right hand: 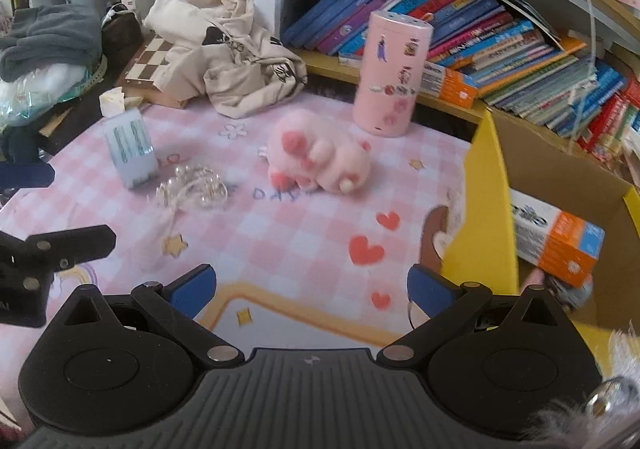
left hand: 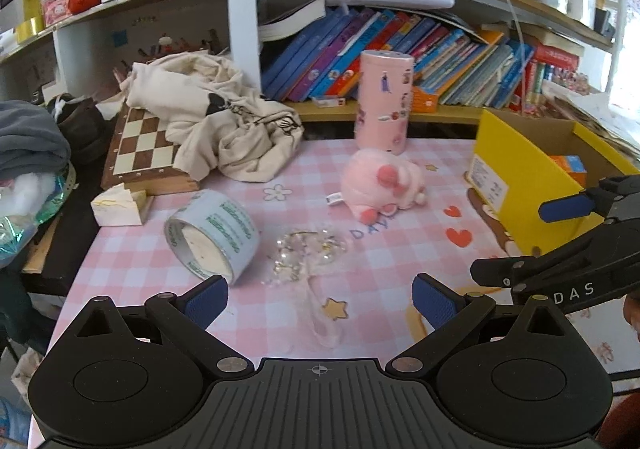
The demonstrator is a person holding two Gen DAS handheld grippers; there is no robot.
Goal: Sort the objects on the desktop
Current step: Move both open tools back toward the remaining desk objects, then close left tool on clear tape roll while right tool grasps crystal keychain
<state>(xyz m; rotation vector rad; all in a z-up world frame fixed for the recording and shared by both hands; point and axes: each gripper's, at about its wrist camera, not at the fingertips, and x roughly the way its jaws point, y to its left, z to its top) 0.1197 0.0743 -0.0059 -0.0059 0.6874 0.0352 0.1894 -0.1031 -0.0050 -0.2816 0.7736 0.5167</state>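
Left of the yellow box (left hand: 516, 185), on the pink mat (left hand: 160, 261), tape roll (left hand: 212, 235), bead trinket (left hand: 308, 253) and plush toy (left hand: 384, 185) await sorting; left gripper (left hand: 320, 295) and right gripper (right hand: 312, 289) both gape empty, so the next move probably calls for closing on the trinket.

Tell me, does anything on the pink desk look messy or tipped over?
Yes. The grey roll of tape stands on its edge, tilted. The fluffy pink plush toy lies toppled. A crumpled cream cloth bag sprawls over the wooden chessboard.

Soft daylight; fisheye-bent edges; slight motion blur
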